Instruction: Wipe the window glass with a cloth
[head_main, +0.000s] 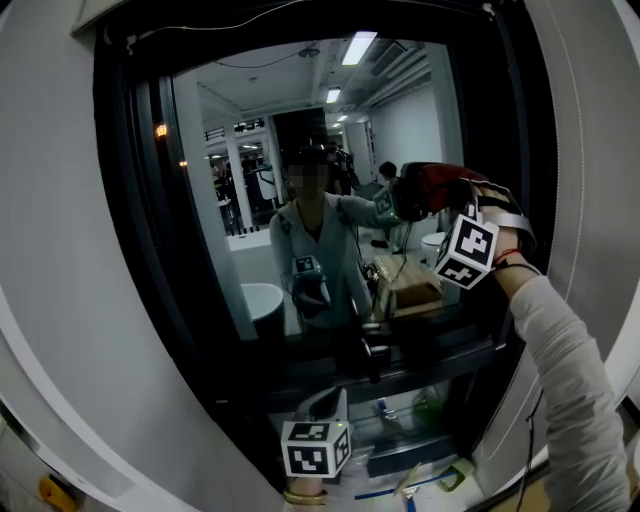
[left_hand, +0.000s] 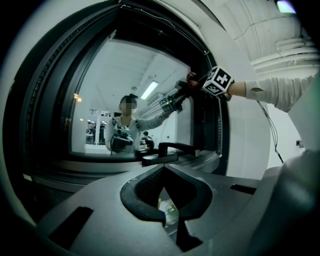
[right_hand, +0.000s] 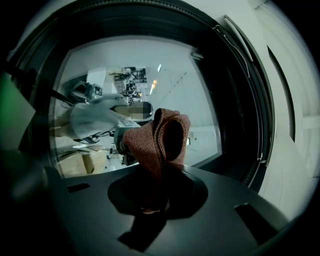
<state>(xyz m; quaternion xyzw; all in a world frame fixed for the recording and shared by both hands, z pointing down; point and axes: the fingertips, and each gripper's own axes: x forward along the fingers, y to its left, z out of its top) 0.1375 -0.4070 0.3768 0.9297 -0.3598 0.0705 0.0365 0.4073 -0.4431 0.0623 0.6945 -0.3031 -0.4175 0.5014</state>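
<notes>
The jaws of the right gripper (right_hand: 156, 192) are clamped on a red-brown cloth (right_hand: 150, 142), which stands up out of them in a folded bunch in front of the window glass (right_hand: 100, 75). In the head view the cloth (head_main: 440, 185) is at the upper right part of the glass (head_main: 260, 200), right at its own reflection, so it seems to touch the pane. The right arm is lifted and stretched up and forward, the white sleeve (head_main: 565, 380) rising from the lower right corner to the marker cube. The jaws of the left gripper (left_hand: 164, 172) are together at the tips, with nothing between them. This gripper (head_main: 318, 440) is held low, near the body, under the dark window frame (head_main: 140, 200), and it points up to the pane and a black handle (left_hand: 172, 147) on the lower frame
</notes>
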